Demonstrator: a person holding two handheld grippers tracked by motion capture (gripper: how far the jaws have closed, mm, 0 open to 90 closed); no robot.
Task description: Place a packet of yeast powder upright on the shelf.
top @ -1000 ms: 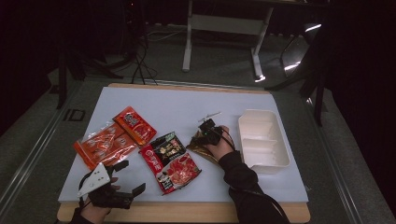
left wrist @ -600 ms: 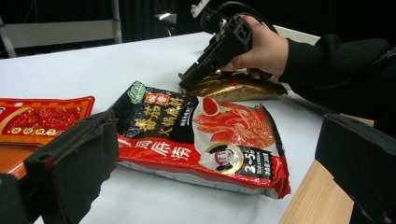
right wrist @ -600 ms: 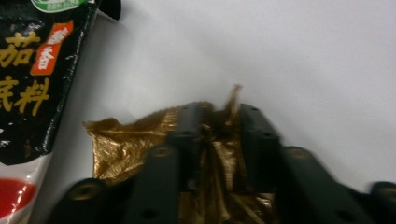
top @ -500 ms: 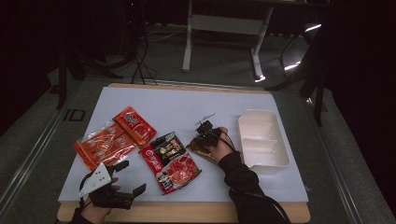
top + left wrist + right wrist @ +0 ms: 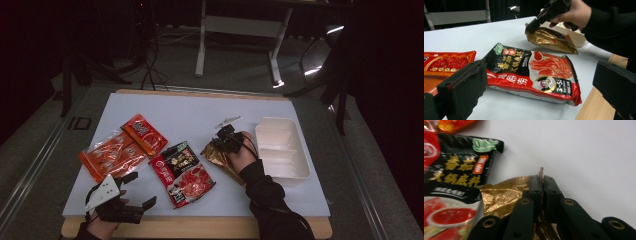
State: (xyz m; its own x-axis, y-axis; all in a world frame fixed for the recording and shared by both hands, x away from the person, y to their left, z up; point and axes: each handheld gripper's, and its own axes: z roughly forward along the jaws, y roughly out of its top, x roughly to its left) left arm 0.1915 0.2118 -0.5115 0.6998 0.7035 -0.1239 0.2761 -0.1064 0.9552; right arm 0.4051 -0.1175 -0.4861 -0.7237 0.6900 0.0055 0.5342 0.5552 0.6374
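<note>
My right gripper (image 5: 223,139) is shut on the upper corner of a crinkled gold packet (image 5: 216,153), tilting its far end off the white table (image 5: 200,112). The closed jaws pinch the gold packet (image 5: 504,195) edge in the right gripper view. From the left gripper view the gold packet (image 5: 551,40) hangs under the right gripper (image 5: 530,27). A red and black sauce packet (image 5: 182,171) lies just left of it. My left gripper (image 5: 136,192) rests open at the table's near left edge, its jaws framing the red and black packet (image 5: 531,72) with nothing between them.
Two orange-red packets (image 5: 120,147) lie at the left of the table. A white two-compartment tray (image 5: 280,147) stands to the right of the right hand. The wooden table edge (image 5: 200,227) runs along the front. Table legs and cables stand on the dark floor beyond.
The right gripper, holding the gold packet's corner, has shifted slightly and the packet's end has come up a little. The left gripper has stayed put.
</note>
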